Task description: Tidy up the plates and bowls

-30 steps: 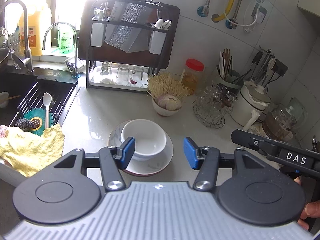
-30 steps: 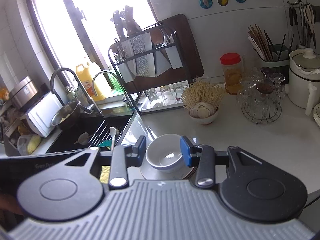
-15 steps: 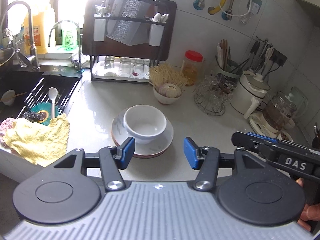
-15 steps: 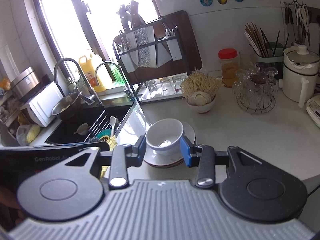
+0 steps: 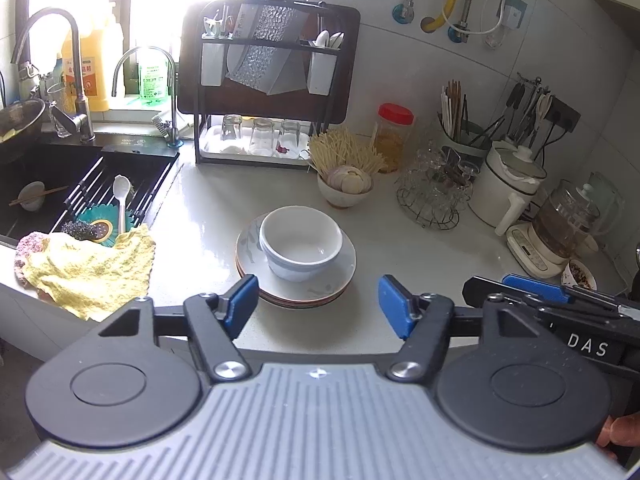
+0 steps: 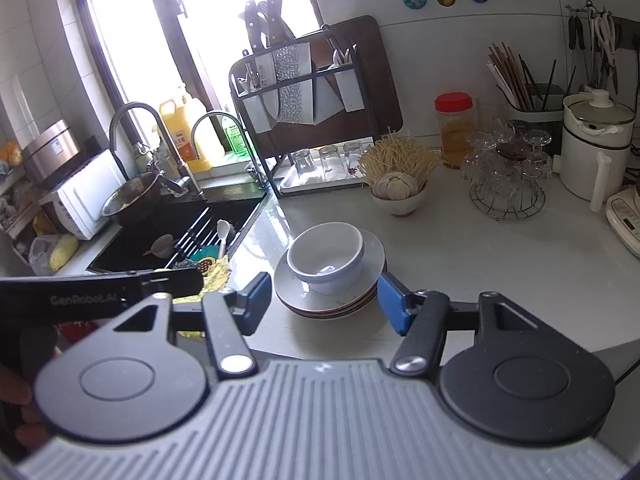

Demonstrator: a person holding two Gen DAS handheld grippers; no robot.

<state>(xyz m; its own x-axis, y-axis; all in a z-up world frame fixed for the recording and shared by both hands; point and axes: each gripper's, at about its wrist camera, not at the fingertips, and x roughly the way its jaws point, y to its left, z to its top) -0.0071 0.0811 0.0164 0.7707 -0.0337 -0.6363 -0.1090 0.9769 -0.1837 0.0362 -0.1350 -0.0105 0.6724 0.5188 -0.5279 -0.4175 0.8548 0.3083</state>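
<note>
A white bowl (image 5: 301, 242) sits on a stack of plates (image 5: 344, 276) on the white counter; both also show in the right wrist view, the bowl (image 6: 326, 255) on the plates (image 6: 370, 286). My left gripper (image 5: 318, 306) is open and empty, just short of the stack's near rim. My right gripper (image 6: 322, 300) is open and empty, hanging in front of the stack, its blue pads on either side of the plates in the picture. The right gripper's body (image 5: 560, 304) shows at the right of the left wrist view.
A sink (image 5: 48, 184) with a rack, spoon and yellow cloth (image 5: 90, 268) lies left. A dish rack (image 5: 264, 92) with glasses stands behind. A bowl of garlic (image 5: 346, 190), a wire glass holder (image 5: 434, 196), a kettle (image 5: 508, 188) and a jar (image 5: 392, 136) stand right.
Both grippers have pulled back and up from the bowl and plates, so the stack looks smaller and farther. The right gripper's jaws have opened wider. The bowl and plates have not moved.
</note>
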